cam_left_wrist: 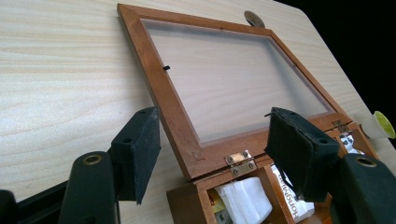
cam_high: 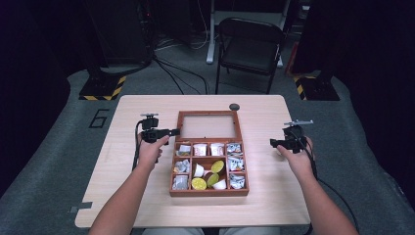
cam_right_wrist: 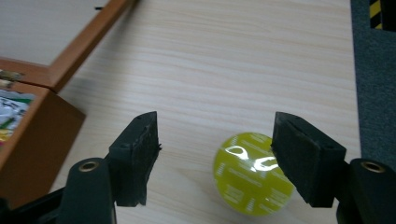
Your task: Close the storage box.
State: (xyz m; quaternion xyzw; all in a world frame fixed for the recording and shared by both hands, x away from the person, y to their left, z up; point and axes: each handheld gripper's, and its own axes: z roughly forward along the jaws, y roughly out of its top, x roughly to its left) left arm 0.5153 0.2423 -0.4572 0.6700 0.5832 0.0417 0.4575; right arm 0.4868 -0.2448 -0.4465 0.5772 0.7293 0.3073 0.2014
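Observation:
A wooden compartment box stands mid-table, its glazed lid swung back flat. Yellow-lidded pods fill the centre cell, with sachets in the cells around it. My left gripper is at the lid's near left corner. In the left gripper view it is open, the lid frame and a brass hinge lying beyond the jaws, untouched. My right gripper hovers to the right of the box. In its own view it is open above a yellow-lidded pod resting on the table.
A small dark round object lies near the table's far edge behind the lid. The table's right edge and grey floor are close to the pod. A folding chair stands beyond the table.

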